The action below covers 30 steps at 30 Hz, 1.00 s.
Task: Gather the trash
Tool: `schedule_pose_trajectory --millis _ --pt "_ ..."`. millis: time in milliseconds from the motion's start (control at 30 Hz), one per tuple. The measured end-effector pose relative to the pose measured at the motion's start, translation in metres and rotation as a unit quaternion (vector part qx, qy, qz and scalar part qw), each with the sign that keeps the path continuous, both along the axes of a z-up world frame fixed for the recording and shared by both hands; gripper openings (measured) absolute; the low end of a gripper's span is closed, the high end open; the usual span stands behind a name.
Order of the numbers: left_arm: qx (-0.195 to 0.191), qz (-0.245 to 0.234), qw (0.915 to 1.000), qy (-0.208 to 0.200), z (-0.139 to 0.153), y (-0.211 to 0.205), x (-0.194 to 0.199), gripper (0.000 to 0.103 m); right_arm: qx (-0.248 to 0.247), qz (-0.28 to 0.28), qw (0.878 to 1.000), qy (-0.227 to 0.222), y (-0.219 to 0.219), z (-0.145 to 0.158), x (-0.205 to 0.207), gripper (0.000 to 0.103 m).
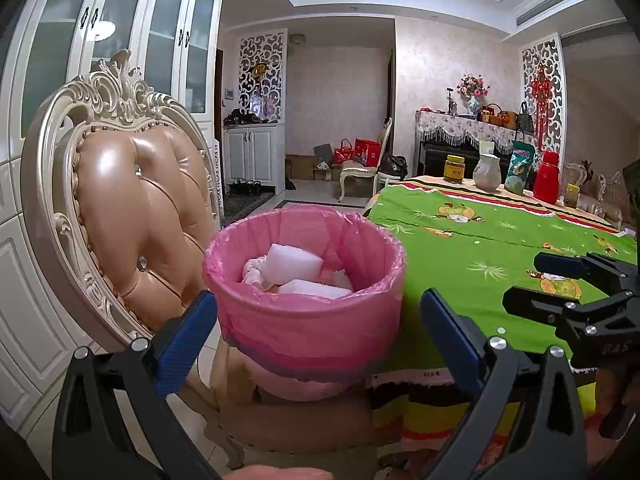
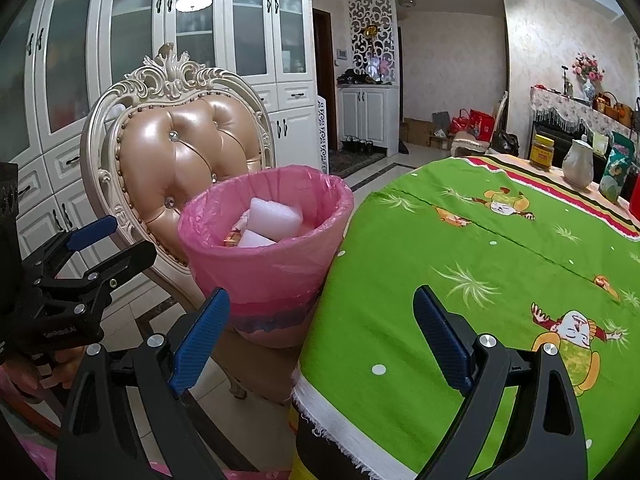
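With both sets of blue-padded tongs spread wide and holding nothing, the person stands at the table's corner as if between pickups. From the left gripper [image 1: 316, 316], its jaws frame the pink-lined bin [image 1: 308, 312], which sits on the seat of the ornate chair [image 1: 132, 208], raised to table height, I'd guess, so scraps can be dropped in without stooping. White foam blocks [image 1: 294, 264] and crumpled bits already lie inside it. The right gripper [image 2: 320, 320] hangs over the edge of the green cartoon tablecloth [image 2: 460, 248], beside the bin. The near cloth shows no loose trash; only a jar [image 2: 542, 154], a white jug [image 2: 578, 168] and a packet [image 2: 618, 176] stand far back, which look like keepers.
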<state>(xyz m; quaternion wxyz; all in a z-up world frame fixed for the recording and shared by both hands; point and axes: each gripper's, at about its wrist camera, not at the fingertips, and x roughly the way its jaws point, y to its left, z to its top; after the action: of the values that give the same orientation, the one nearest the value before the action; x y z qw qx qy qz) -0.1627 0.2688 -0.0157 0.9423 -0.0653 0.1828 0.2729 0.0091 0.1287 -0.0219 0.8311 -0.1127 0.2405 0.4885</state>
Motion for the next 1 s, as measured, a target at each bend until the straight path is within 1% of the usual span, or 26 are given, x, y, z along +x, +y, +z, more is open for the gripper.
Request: schedule_pose_trajectory --millis 233,733,1000 --pt "0.001 0.0 1.0 -0.002 0.0003 0.0003 0.0005 0.098 0.013 0.007 1.0 -0.002 -0.0024 0.0042 -0.003 0.088" --pt "0.001 0.001 1.0 -0.003 0.0008 -0.0012 -0.0002 0.098 0.011 0.009 1.0 -0.001 -0.0004 0.004 -0.0038 0.088" --pt "-0.011 -0.007 0.9999 0.008 -0.0041 0.0021 0.0043 0.098 0.011 0.007 1.0 0.0 -0.0006 0.0037 -0.0043 0.088"
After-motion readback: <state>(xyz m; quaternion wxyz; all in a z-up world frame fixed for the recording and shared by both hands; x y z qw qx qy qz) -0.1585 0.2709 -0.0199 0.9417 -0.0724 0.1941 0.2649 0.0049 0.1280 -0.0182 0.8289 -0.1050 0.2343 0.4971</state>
